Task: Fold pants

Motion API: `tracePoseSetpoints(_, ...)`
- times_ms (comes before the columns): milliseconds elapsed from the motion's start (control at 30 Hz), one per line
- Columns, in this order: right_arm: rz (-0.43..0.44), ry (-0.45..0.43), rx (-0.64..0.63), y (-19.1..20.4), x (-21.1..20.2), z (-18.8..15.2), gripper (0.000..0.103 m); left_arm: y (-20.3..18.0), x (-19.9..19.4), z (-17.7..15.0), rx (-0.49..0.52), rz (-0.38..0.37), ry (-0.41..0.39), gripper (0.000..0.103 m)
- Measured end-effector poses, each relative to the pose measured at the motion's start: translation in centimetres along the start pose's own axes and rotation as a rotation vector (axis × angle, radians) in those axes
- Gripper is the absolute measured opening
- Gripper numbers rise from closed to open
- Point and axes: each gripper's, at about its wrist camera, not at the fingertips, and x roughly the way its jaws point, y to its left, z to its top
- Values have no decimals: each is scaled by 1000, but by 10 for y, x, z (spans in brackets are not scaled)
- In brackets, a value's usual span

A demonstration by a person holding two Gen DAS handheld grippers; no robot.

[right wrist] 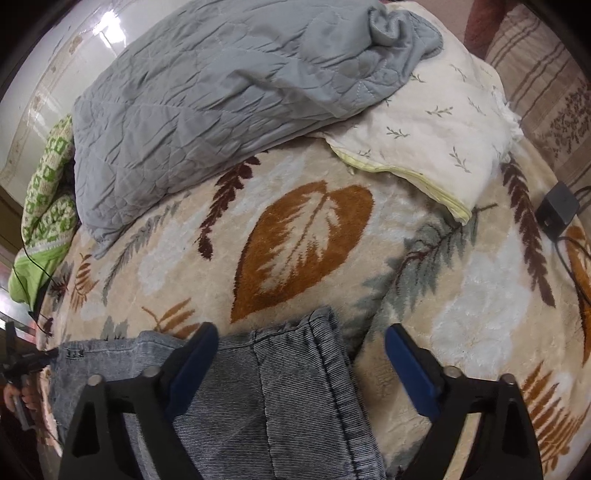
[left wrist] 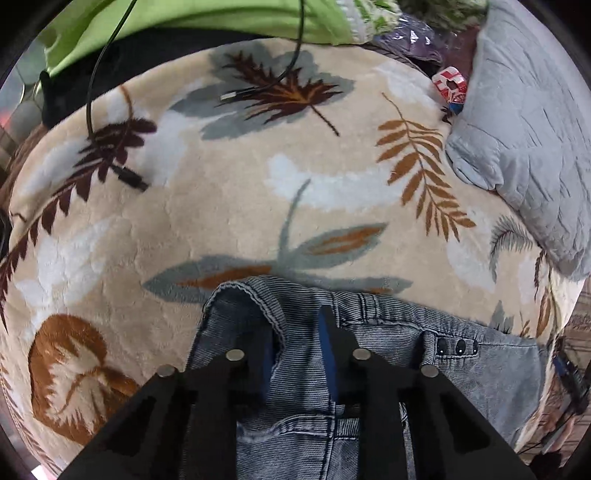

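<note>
Faded blue denim pants (left wrist: pixel 369 332) lie on the leaf-patterned bed blanket (left wrist: pixel 221 206). Left claw (left wrist: pixel 295 339) pinches their waistband at twelve o'clock. Right claw (right wrist: pixel 301 354) gapes wide astride the leg hem (right wrist: pixel 295 332).

We see a bed covered by a cream plush blanket (left wrist: pixel 229 206) printed with brown, rust and grey leaves. A black cable (left wrist: pixel 92 110) trails across it, its plug ends lying on the pile. A grey quilted comforter (right wrist: pixel 207 107) is bunched along one side, partly over a cream sprig-patterned quilt (right wrist: pixel 436 140). A green fabric (left wrist: pixel 207 22) lies at the far edge. A small black charger block (right wrist: pixel 557 208) sits on the blanket near the striped bedding (right wrist: pixel 546 92).
</note>
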Motion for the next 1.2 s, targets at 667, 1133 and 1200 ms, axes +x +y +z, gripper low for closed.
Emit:
tracePoseSetpoints(667, -92, 132, -83, 20, 54, 1, 59, -6, -21, -7, -9, 1, -108, 4)
tracePoseSetpoints(1133, 15, -218, -56, 35, -93, -1, 20, -2, -141, -45, -6, -179, -337, 3)
tracePoseSetpoints(1200, 30, -296, -44, 38, -114, -6, 20, 10, -162, -63, -11, -223, -382, 3)
